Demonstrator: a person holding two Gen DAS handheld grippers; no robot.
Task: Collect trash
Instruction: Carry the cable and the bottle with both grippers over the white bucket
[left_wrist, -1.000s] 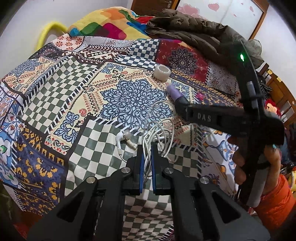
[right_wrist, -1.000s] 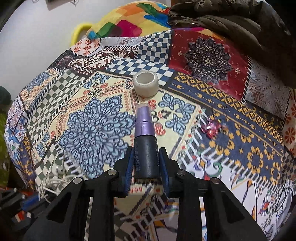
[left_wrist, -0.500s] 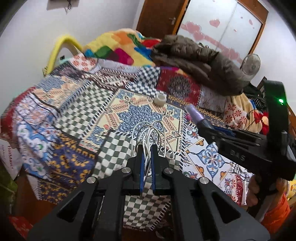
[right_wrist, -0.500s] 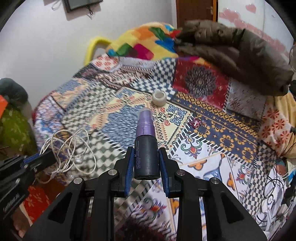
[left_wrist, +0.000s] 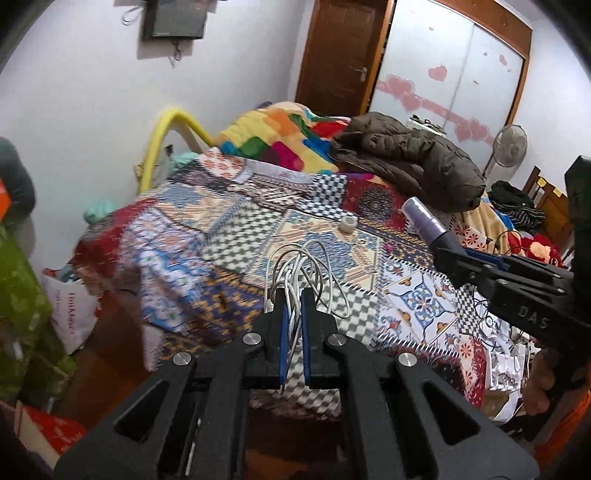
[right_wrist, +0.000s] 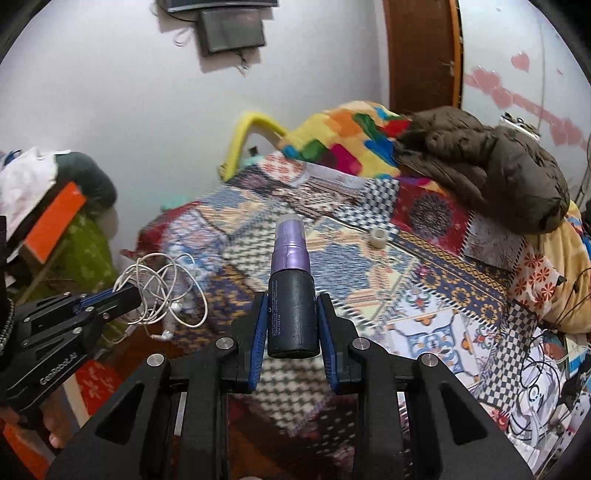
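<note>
My left gripper (left_wrist: 291, 299) is shut on a tangle of white earphone cable (left_wrist: 303, 269), held in the air off the front edge of the patchwork bed (left_wrist: 236, 229). It also shows in the right wrist view (right_wrist: 125, 295), with the cable (right_wrist: 162, 291) hanging from it. My right gripper (right_wrist: 291, 306) is shut on a small black spray bottle with a purple top (right_wrist: 291, 295), also lifted off the bed; the bottle shows in the left wrist view (left_wrist: 423, 221). A white tape roll (left_wrist: 348, 223) still lies on the bed.
A brown jacket (left_wrist: 410, 162) and a colourful blanket (left_wrist: 280, 136) lie at the far end of the bed. A white bag (left_wrist: 70, 314) stands on the floor at left beside green fabric (left_wrist: 18, 317). Cables and papers (left_wrist: 502, 354) lie at the bed's right.
Both grippers have lifted and pulled back from the bed, the left carrying the earphone cable, the right carrying the spray bottle. The bed now lies farther away.
</note>
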